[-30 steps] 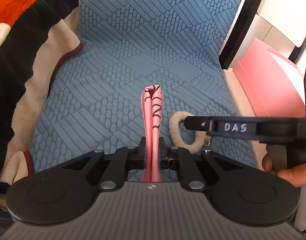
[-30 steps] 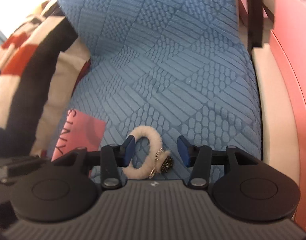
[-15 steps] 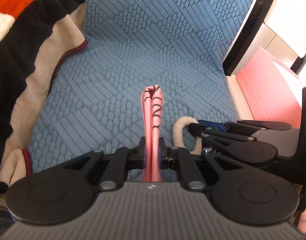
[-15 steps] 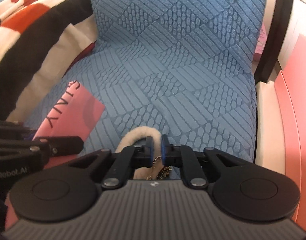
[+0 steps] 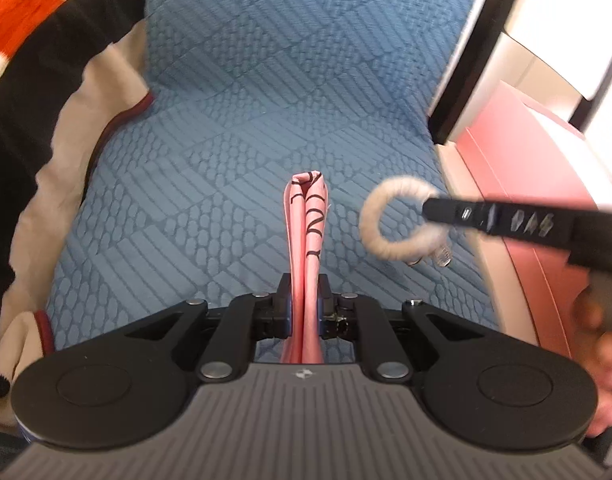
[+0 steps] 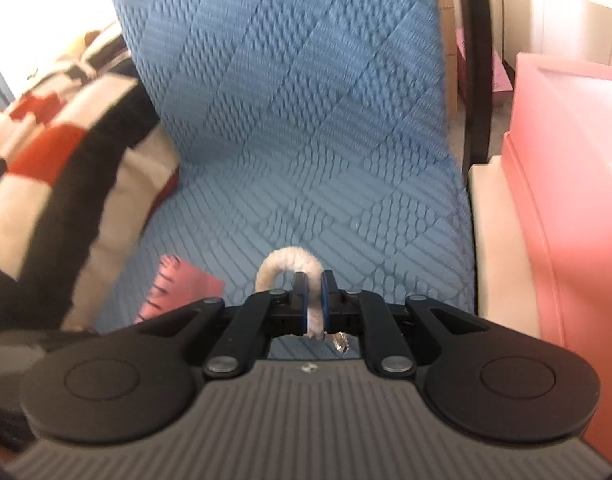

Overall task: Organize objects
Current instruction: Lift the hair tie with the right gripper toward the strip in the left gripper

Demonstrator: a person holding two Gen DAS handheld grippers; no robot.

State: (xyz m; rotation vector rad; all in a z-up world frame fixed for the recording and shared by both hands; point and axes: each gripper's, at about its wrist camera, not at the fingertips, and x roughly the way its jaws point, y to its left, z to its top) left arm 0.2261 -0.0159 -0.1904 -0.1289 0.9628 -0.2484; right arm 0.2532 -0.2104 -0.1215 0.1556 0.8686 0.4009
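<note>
My left gripper (image 5: 304, 294) is shut on a flat pink pouch with black lettering (image 5: 307, 224), held edge-on above the blue quilted seat (image 5: 234, 152). The pouch also shows in the right wrist view (image 6: 174, 292). My right gripper (image 6: 313, 286) is shut on a cream fuzzy ring (image 6: 290, 262) with small metal charms (image 6: 339, 344) hanging under it. In the left wrist view the ring (image 5: 385, 236) hangs lifted off the seat, to the right of the pouch, held by the right gripper (image 5: 429, 212).
A striped black, red and cream blanket (image 5: 38, 92) lies along the seat's left side. A pink box (image 6: 573, 216) stands to the right beyond a cream armrest edge (image 6: 489, 240). A dark frame post (image 6: 475, 60) rises at the back right.
My right gripper closed on the fuzzy ring and lifted it off the seat, up and to the right. My left gripper kept hold of the pink pouch.
</note>
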